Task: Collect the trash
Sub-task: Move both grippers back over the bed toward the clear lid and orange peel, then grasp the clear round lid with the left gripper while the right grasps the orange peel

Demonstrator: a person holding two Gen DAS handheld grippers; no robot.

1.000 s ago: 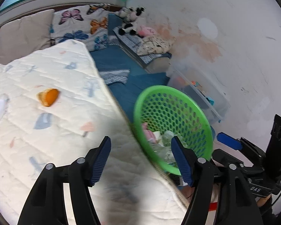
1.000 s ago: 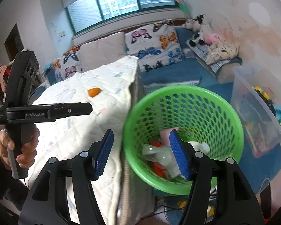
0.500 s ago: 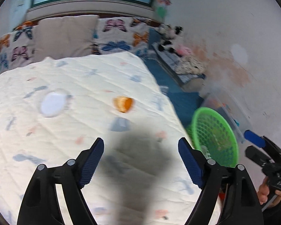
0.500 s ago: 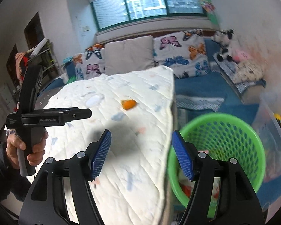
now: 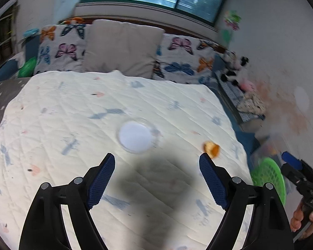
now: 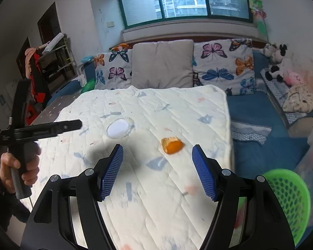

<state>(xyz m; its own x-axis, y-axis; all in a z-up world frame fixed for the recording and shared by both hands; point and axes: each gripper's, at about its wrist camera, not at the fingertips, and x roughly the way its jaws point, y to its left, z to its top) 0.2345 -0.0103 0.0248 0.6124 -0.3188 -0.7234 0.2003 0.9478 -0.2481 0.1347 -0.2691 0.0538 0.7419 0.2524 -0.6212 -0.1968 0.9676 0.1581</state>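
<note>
So the trash left to grab is two bits sitting on the white quilted bed cover (image 6: 156,187): an orange peel-looking scrap (image 6: 172,145) and a round clear lid or dish with a white centre (image 6: 120,128). Taking the orange scrap as the landmark, the lid lies well apart from it toward the person's left side, and the green mesh basket (image 6: 288,204) sits off the bed edge on the scrap's other side, down on the floor.

The right gripper (image 6: 157,169) hangs above the cover with the scrap just ahead of its tips, roughly in line with the gap. Its jaws have just been opening and stand spread, nothing between them. The left gripper (image 5: 157,182) is aimed past the scrap at the lid; its jaws have also just been opening, wide apart and empty.

My read: this is the reach-for-the-next-piece step, one piece per hand. Next move probably calls for dropping each gripper to straddle its target, then closing. The lid looks flat and thin, so I'd guess it needs a shallow angle to catch an edge without bunching the quilt.
</note>
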